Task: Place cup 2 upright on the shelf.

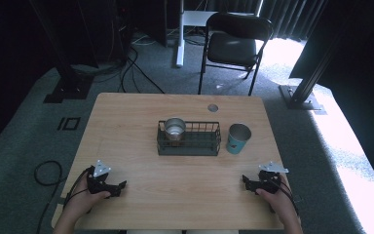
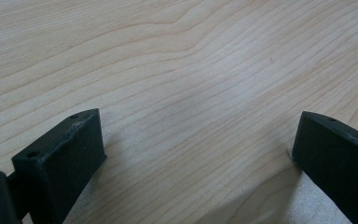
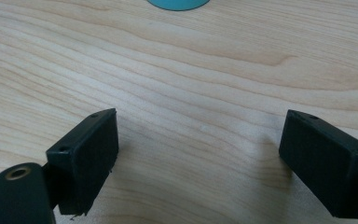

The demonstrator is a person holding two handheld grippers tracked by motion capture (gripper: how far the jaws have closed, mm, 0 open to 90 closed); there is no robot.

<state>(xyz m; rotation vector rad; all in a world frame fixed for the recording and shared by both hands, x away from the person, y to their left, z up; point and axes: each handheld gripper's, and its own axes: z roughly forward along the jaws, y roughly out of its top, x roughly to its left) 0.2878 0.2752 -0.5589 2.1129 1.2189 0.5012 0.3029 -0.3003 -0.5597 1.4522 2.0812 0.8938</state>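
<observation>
Grippers at rest, both on the near edge of the table (image 1: 126, 112), entries running from left to right.

Left gripper (image 1: 118, 187): we hold it at about 7 o'clock from the table's middle, jaws spread wide, nothing between them but bare wood in the left gripper view (image 2: 200, 154).

Wire basket (image 1: 189, 139): at table centre, long axis running 9 to 3 o'clock. A metal cup (image 1: 175, 128) stands upright in its left end; the right end looks empty.

Teal cup (image 1: 238, 138): upright on the table just beside the basket's right end, apart from it as far as we can tell.

Right gripper (image 1: 247, 183): we hold it at about 5 o'clock, jaws likewise spread and empty (image 3: 200, 154).

Relation noted: the teal cup lies at about 12 o'clock from the right gripper, its base showing at the top of the right gripper view (image 3: 179, 3). We judge the right hand nearer to it.
</observation>
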